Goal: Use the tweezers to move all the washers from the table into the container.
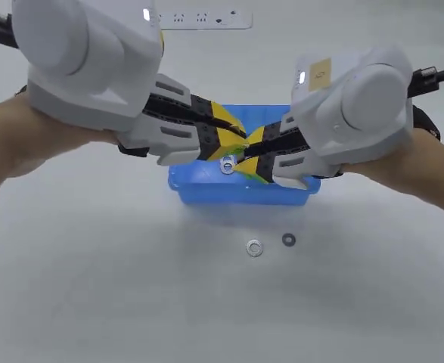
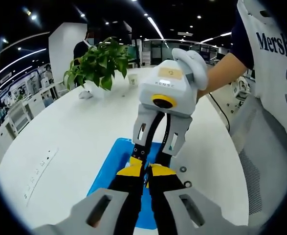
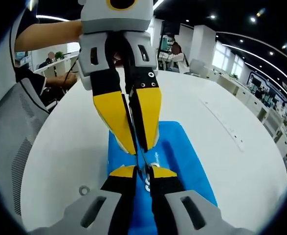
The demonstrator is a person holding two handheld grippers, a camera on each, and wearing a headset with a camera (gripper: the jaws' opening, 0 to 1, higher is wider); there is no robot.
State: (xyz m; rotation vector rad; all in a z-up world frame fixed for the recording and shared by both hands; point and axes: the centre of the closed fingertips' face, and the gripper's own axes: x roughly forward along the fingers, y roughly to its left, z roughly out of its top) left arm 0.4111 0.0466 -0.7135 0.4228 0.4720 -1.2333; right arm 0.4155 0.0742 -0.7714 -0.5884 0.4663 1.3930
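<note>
The work lies on a plain white table point(image 1: 131, 287), round-edged in the gripper views, in a large open office with dark ceilings, rows of spot lights and strip lights. One white power strip point(image 1: 199, 20) lies at the far edge, one leafy potted plant point(image 2: 101, 61) stands far off on the table, and a grey mesh chair point(image 3: 9, 137) stands beside it. There is one blue container point(image 1: 237, 193), in the middle of the table, and three washers can be counted in the head view. One small washer point(image 1: 228, 164) hangs over the container where the two grippers meet. A silver washer point(image 1: 254, 247) and a darker washer point(image 1: 288, 240) lie close together on the table, just near of the container. The left gripper point(image 1: 237, 134) comes in from the left with its yellow-tipped jaws narrow and clamped on the thin tweezers point(image 3: 139, 147). The tweezers run down toward the right gripper point(image 1: 252, 155), whose jaws are also narrow; whether they pinch the tweezers I cannot tell. A person's white shirt point(image 2: 275, 63) reads "Mersh" above a numeral 3; small lettering on the right gripper's body is too fine to read.
</note>
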